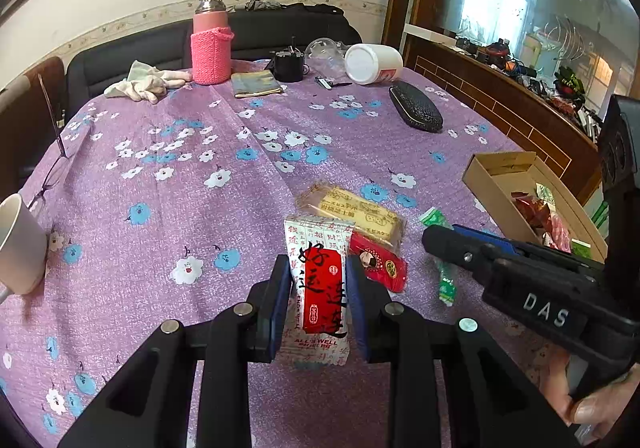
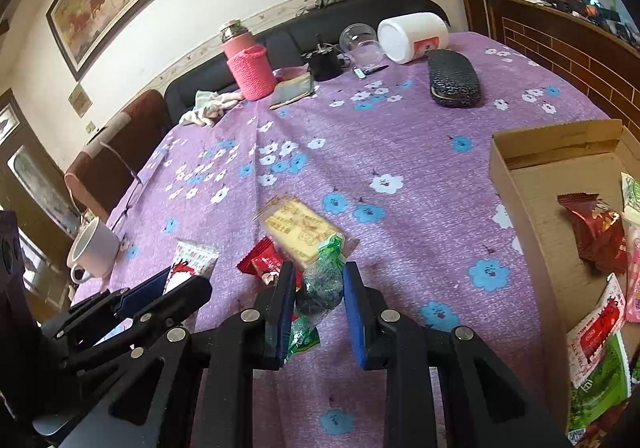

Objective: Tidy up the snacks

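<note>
Your left gripper (image 1: 318, 290) pinches the white packet (image 1: 318, 288), right gripper (image 2: 318, 298) half-open around the green candy (image 2: 322, 280) — squeeze gently, then carry both to the box (image 2: 516, 184).

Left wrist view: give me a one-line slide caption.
Left gripper fingers closed on a white-and-red snack packet above the purple floral tablecloth, cardboard box at right.
</note>
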A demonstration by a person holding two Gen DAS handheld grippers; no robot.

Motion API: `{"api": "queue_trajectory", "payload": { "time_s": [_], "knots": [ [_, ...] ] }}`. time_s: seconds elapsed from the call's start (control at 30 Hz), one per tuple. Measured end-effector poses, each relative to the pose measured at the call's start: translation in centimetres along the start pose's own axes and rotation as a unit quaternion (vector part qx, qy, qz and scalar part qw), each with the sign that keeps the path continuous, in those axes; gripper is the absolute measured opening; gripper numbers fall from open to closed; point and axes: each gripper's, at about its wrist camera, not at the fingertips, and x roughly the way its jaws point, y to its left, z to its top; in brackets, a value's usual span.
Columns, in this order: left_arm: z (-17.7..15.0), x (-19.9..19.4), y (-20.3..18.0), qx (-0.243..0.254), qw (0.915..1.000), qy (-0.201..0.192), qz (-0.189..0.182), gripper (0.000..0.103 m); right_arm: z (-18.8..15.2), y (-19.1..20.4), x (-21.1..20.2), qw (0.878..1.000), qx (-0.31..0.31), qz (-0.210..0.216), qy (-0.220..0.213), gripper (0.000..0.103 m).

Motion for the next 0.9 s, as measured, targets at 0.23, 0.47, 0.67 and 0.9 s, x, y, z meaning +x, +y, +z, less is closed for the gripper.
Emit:
{"api": "queue_trajectory", "payload": {
  "time_s": [0.23, 0.47, 0.67, 0.9],
  "knots": [
    [0.0, -0.1, -0.2, -0.003, 0.9999, -0.002, -0.014, 0.027, 0.6, -0.9, -0.7, 1.000, 0.016, -0.009, -0.013, 0.025],
    [0.0, -0.2, -0.5, -0.002, 0.9996, -0.003, -0.028, 0.027, 1.1, -2.2, -1.2, 0.999, 0.039, -0.014, -0.021, 0.025],
    [0.0, -0.5, -0.8, 0.001, 0.9994, -0.008, -0.033, 0.027, 1.1, -2.2, -1.3, 0.999, 0.037, -0.016, -0.023, 0.025],
    [0.2, -0.4, -1.7, 0.009, 0.9990, -0.011, -0.043, 0.027, 1.3, -2.5, -1.6, 0.998, 0.043, -0.023, -0.030, 0.025]
  ]
}}
